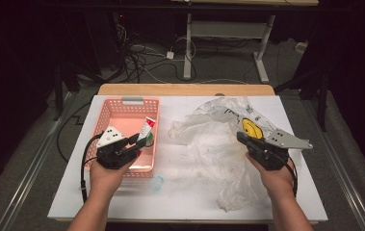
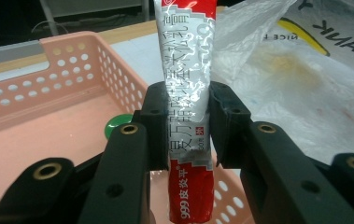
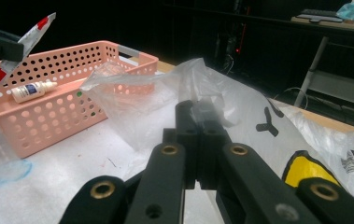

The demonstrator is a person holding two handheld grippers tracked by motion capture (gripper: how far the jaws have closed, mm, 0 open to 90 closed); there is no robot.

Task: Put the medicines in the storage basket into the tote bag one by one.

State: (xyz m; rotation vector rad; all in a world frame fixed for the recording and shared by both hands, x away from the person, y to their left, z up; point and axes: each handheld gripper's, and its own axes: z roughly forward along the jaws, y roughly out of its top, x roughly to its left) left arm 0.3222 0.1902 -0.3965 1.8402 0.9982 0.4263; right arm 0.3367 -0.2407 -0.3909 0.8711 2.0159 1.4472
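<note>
Ointment tube (image 2: 189, 116), silver w/ red ends, is clamped between the left gripper (image 1: 140, 141) pads and held up over the pink basket (image 1: 108, 113), its tip tilted toward the plastic bag (image 1: 209, 139). A small white bottle (image 3: 31, 90) lies inside the basket. Right gripper (image 1: 243, 139) has jaws pinched tight on a fold of the bag, near its yellow smiley print (image 1: 250, 128), on the white table (image 1: 180, 192)

I count one silver-and-red tube (image 2: 189, 112) between my left claw's (image 2: 186, 126) pads, one pink basket (image 1: 117, 109) under it with one small white bottle (image 3: 31, 90) inside, and one clear plastic bag (image 1: 209, 139) pinched by my right claw (image 3: 199, 140).
</note>
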